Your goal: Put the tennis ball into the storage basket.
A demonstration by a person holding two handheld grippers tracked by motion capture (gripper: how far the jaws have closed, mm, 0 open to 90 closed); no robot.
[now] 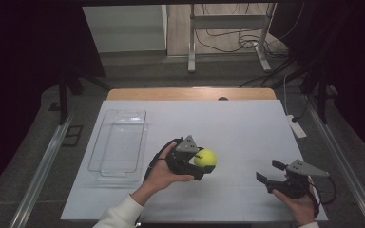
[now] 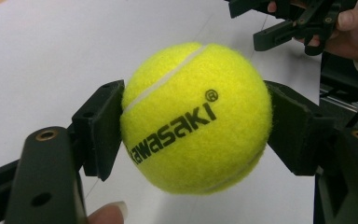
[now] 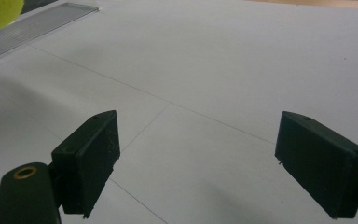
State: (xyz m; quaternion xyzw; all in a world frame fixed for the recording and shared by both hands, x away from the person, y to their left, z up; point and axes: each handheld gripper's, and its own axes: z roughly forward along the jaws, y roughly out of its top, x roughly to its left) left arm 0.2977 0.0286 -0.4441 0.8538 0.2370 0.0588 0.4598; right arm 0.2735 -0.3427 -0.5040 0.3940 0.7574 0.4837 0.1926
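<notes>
The left gripper [image 1: 200, 167] is clamping the fuzzy yellow-green tennis ball [image 2: 196, 119] between its jaws, lifted off the white table [image 1: 237, 128] — the right gripper [image 3: 198, 163] is sitting well apart, jaws spread wide

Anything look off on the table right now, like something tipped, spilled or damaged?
Nothing stands out. The left gripper holds the yellow tennis ball squarely between its pads, the clear plastic tray sits flat and empty on the white table, and the right gripper is open with nothing in it.

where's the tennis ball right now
The tennis ball is clamped in the left gripper, near the middle of the white table in the high view, right of the clear tray.
</notes>
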